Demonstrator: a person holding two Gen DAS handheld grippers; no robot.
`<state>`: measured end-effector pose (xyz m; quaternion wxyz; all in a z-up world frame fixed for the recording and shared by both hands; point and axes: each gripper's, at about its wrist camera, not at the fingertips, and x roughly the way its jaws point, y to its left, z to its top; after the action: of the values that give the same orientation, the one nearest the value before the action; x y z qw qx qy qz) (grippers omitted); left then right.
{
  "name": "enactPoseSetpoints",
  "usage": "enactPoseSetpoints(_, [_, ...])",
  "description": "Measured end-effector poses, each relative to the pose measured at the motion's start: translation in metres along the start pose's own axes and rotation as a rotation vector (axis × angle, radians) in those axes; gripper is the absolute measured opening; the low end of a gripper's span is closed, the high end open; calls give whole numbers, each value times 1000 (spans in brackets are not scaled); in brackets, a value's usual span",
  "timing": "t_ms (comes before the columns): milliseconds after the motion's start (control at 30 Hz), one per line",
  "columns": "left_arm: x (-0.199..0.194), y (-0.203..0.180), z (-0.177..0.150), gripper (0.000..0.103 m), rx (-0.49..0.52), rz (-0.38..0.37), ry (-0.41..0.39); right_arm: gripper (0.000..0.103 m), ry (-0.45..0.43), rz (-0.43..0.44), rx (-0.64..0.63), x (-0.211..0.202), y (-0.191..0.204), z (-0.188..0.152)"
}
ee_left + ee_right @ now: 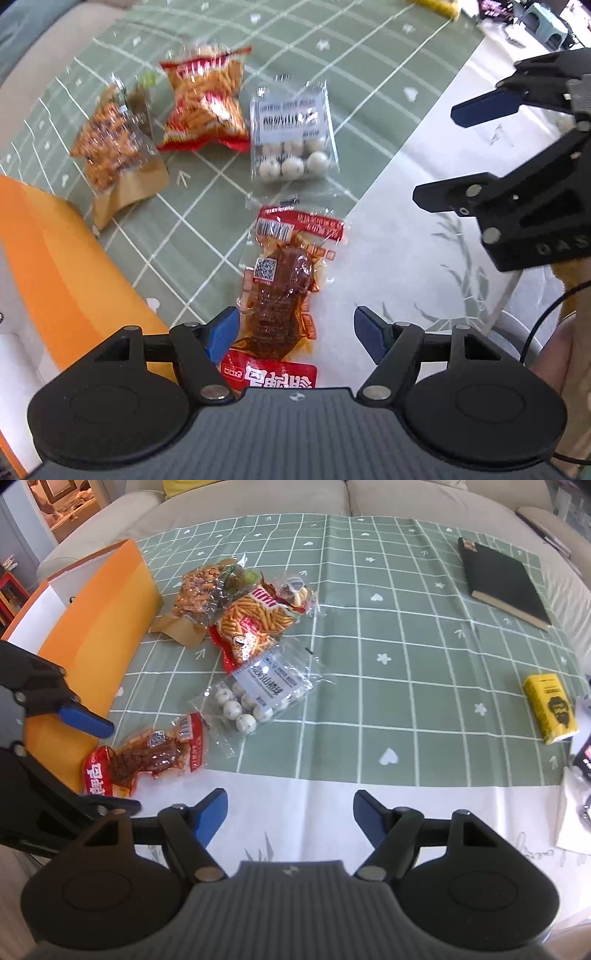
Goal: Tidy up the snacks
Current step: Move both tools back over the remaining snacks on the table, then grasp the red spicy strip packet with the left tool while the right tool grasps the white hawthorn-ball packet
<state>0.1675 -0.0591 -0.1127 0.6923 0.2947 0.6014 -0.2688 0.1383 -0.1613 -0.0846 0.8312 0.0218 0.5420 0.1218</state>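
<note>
Here, red meat packet (280,291) lengthwise toward tool (293,332).

I see a black hardcover notebook (504,579) at upper right on the green checked tablecloth (406,627), a yellow printed packet (550,709) at far right, beige sofa cushions (258,498) along the top.

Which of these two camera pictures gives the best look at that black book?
The right wrist view. The black book lies whole and sharp on the green checked tablecloth, far right, cover and page edges visible. The left wrist view does not show it at all; that camera looks down at the snack packets.
</note>
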Motion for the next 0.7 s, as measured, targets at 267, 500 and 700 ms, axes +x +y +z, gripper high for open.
enactPoseSetpoints(267, [23,13,4,83,-57,-27,71,74,26,23,14,16,-1,9])
enactPoseSetpoints(500, [29,26,2,77,-142,-67,76,77,17,30,42,23,-1,17])
enactPoseSetpoints(700, [24,39,5,63,-209,-59,65,88,4,12,86,30,4,28])
